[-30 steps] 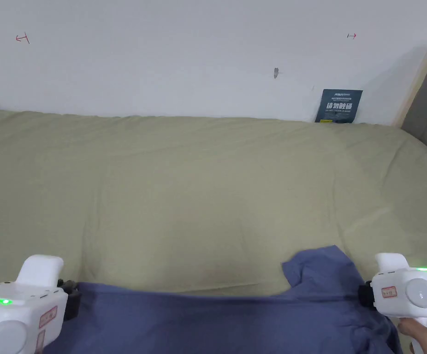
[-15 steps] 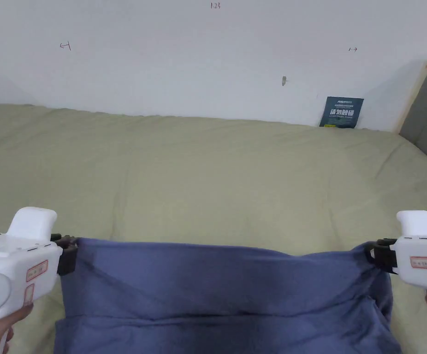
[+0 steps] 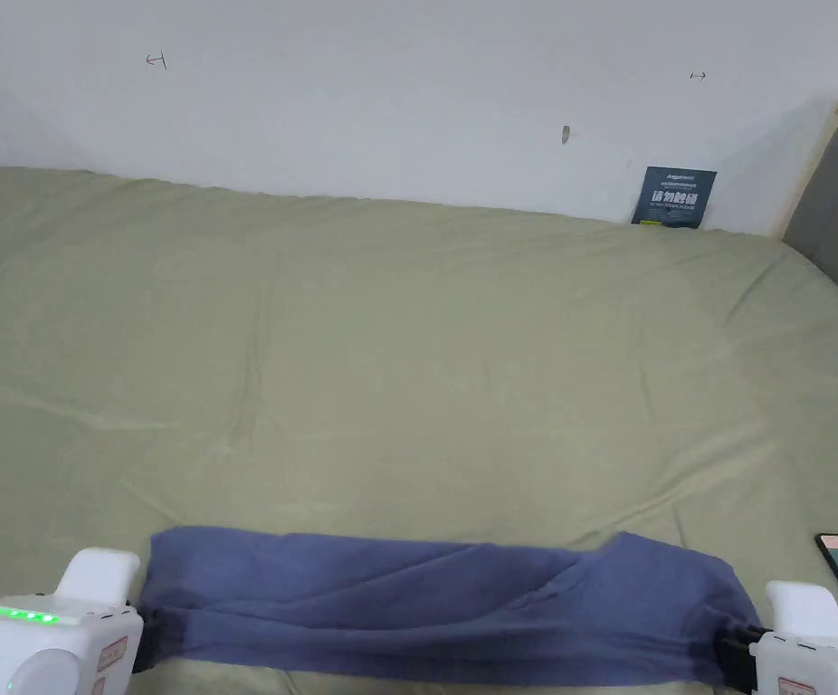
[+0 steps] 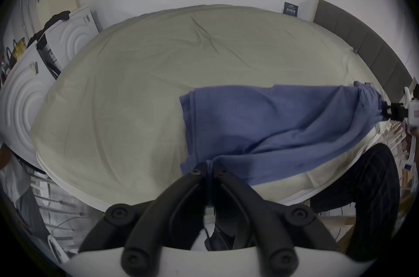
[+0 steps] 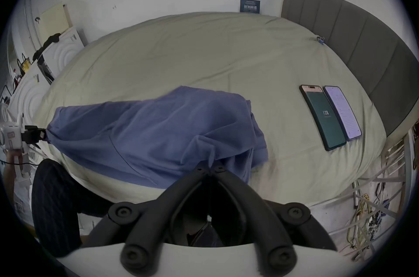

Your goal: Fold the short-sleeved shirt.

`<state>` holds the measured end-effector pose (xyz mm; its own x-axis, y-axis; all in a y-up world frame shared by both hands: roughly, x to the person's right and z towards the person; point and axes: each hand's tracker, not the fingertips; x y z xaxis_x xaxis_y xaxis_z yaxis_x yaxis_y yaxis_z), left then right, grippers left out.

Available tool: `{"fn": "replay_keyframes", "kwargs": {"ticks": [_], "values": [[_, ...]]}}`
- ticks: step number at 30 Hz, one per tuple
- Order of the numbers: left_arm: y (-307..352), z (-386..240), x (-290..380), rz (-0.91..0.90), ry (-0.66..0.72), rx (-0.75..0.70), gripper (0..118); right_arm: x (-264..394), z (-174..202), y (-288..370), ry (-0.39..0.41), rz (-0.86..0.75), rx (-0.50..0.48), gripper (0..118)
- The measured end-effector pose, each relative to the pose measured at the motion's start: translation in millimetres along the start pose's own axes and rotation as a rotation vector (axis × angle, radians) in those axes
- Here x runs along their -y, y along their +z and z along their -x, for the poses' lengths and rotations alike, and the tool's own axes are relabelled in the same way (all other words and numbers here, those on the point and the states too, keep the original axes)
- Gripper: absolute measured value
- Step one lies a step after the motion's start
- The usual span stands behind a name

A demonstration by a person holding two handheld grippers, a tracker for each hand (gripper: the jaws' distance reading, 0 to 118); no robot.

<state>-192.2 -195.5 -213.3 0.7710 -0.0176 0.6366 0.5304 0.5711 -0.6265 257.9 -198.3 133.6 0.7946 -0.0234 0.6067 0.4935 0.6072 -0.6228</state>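
Right gripper view — two phones (image 5: 331, 116) beside shirt (image 5: 158, 132)

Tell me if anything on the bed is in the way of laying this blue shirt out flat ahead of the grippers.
Nothing visible blocks it. The sheet ahead of the blue shirt is bare; the two phones lie off to the right, apart from the cloth. Left gripper and right gripper each pinch an end.

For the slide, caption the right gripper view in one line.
Right gripper pinches the blue shirt on the green bed, left gripper holding its far end, two phones alongside.
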Motion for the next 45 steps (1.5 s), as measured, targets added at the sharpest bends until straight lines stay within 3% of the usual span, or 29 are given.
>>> {"fn": "replay_keyframes", "kwargs": {"ticks": [1,2,3,4,6,8,9,10,11,12,13,14,16,19,20,21,22,23,25,30,33,37,39,40,41,42,43,44,45], "values": [[7.7,-1.2,-3.4,-0.037,0.019,0.002,21,0.7,-2.9,4.8,-0.019,-0.058,-0.011,10],[17.7,-0.8,-6.2,-0.088,0.035,0.003,57,0.7,-5.1,11.4,-0.051,-0.093,-0.017,37],[22.8,3.8,-8.7,-0.123,0.048,0.011,96,0.1,-4.9,19.1,-0.068,-0.116,-0.015,77],[38.8,3.2,-8.5,-0.204,0.056,0.015,113,0.4,-4.2,25.4,-0.049,-0.146,-0.015,114],[71.8,0.2,-5.0,-0.35,0.075,-0.006,112,1.7,7.4,53.9,0.012,-0.259,-0.009,117],[97.9,-1.3,5.1,-0.497,0.123,-0.035,112,-3.1,30.8,91.3,0.02,-0.342,-0.057,117],[106.0,-2.8,8.1,-0.545,0.148,-0.06,112,-1.8,36.0,101.0,0.015,-0.396,-0.073,116],[110.0,-3.4,11.7,-0.536,0.166,-0.098,108,-1.1,40.6,110.0,0.008,-0.43,-0.107,104],[111.2,-2.2,13.6,-0.528,0.171,-0.106,97,-1.9,45.6,115.1,-0.008,-0.437,-0.125,72],[110.1,0.1,13.2,-0.51,0.166,-0.087,71,-2.5,50.6,117.1,-0.016,-0.435,-0.103,25],[105.9,4.2,12.0,-0.47,0.175,-0.068,16,-4.0,57.0,117.5,-0.017,-0.436,-0.073,0],[98.1,8.6,9.9,-0.42,0.186,-0.063,0,-3.6,59.9,119.3,-0.024,-0.442,-0.06,0],[85.1,22.2,10.2,-0.423,0.198,-0.078,0,-11.9,63.6,117.6,-0.032,-0.407,-0.174,0],[58.8,57.6,0.0,-0.276,0.293,0.091,0,-15.1,72.3,118.7,-0.016,-0.42,-0.135,0],[46.3,71.9,-3.7,-0.207,0.337,0.187,11,-15.5,70.9,117.5,-0.016,-0.419,-0.136,0],[33.8,84.9,-4.4,-0.142,0.39,0.263,43,-17.0,70.7,117.0,-0.026,-0.414,-0.143,0],[22.1,96.8,-5.2,-0.134,0.395,0.323,98,-18.2,70.5,115.7,-0.04,-0.405,-0.156,0],[5.3,106.6,-7.0,-0.091,0.414,0.388,115,-19.2,71.8,113.9,-0.036,-0.399,-0.154,0],[-20.5,122.1,-4.2,-0.035,0.45,0.457,114,-18.6,73.2,111.5,-0.035,-0.389,-0.148,0],[-88.6,149.0,13.5,0.097,0.78,0.8,114,-22.6,77.0,107.7,-0.04,-0.371,-0.135,0],[-113.4,155.7,13.8,0.094,0.825,1.064,115,-27.8,77.7,106.5,-0.044,-0.364,-0.125,0],[-141.8,132.6,3.9,0.133,0.801,1.198,115,-34.6,79.8,100.6,-0.052,-0.359,-0.128,0],[-149.6,115.5,-4.0,0.13,0.773,1.225,110,-37.8,84.0,96.8,-0.055,-0.354,-0.136,0],[-151.7,106.1,-7.9,0.128,0.752,1.222,97,-38.4,85.3,94.4,-0.058,-0.348,-0.146,0],[-154.4,97.7,-11.1,0.125,0.716,1.209,64,-39.3,87.6,92.2,-0.067,-0.341,-0.162,0],[-159.5,91.4,-12.9,0.166,0.7,1.137,0,-39.8,89.9,90.7,-0.068,-0.339,-0.171,0],[-169.3,80.4,-14.4,0.288,0.674,0.952,0,-40.2,93.4,89.2,-0.064,-0.338,-0.172,0],[-174.0,78.6,-12.8,0.374,0.735,0.907,0,-39.4,94.8,88.2,-0.059,-0.339,-0.172,0],[-159.6,81.3,-23.3,0.279,0.695,0.989,0,-39.6,96.0,88.0,-0.06,-0.337,-0.178,0]]}}
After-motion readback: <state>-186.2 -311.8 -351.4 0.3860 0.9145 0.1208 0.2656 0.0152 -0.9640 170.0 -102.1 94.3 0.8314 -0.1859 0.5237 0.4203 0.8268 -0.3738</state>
